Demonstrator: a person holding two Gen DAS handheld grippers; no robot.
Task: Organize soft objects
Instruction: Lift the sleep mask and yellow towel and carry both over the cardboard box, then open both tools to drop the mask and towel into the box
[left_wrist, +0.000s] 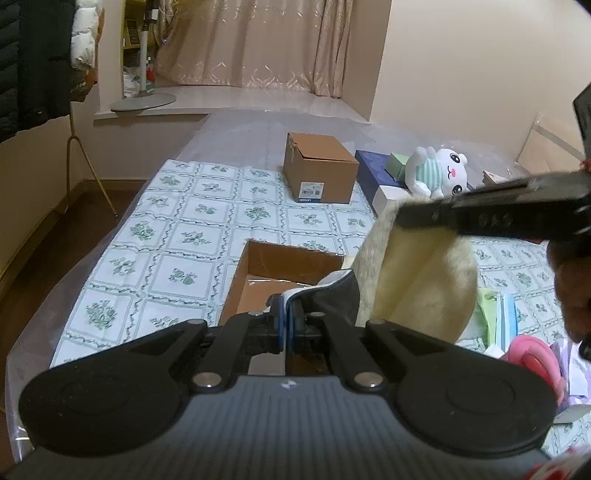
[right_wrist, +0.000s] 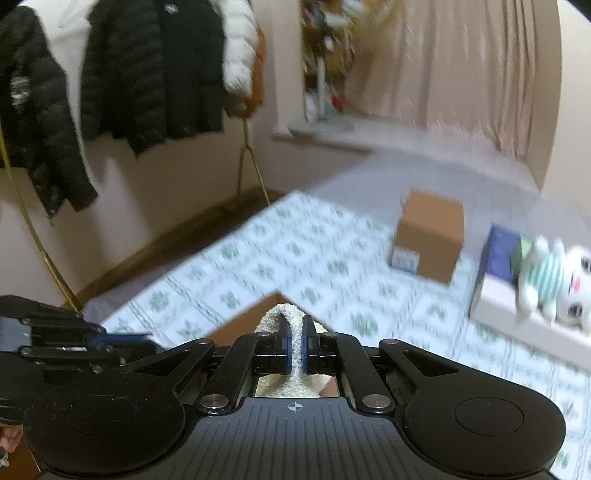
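Left gripper (left_wrist: 286, 314) clamps the dark cloth (left_wrist: 338, 295) above the open box (left_wrist: 280, 280), right gripper (right_wrist: 294, 339) pinching the cream fleece (right_wrist: 286, 314) beside it.

Left gripper (left_wrist: 286, 314) pinching a dark cloth (left_wrist: 338, 291) over an open box (left_wrist: 284, 273) on the flowery sheet (left_wrist: 184, 229), right gripper (left_wrist: 413, 216) holding a fuzzy yellow thing (left_wrist: 421, 280) up beside it, white bunny toy (left_wrist: 439, 173) behind.
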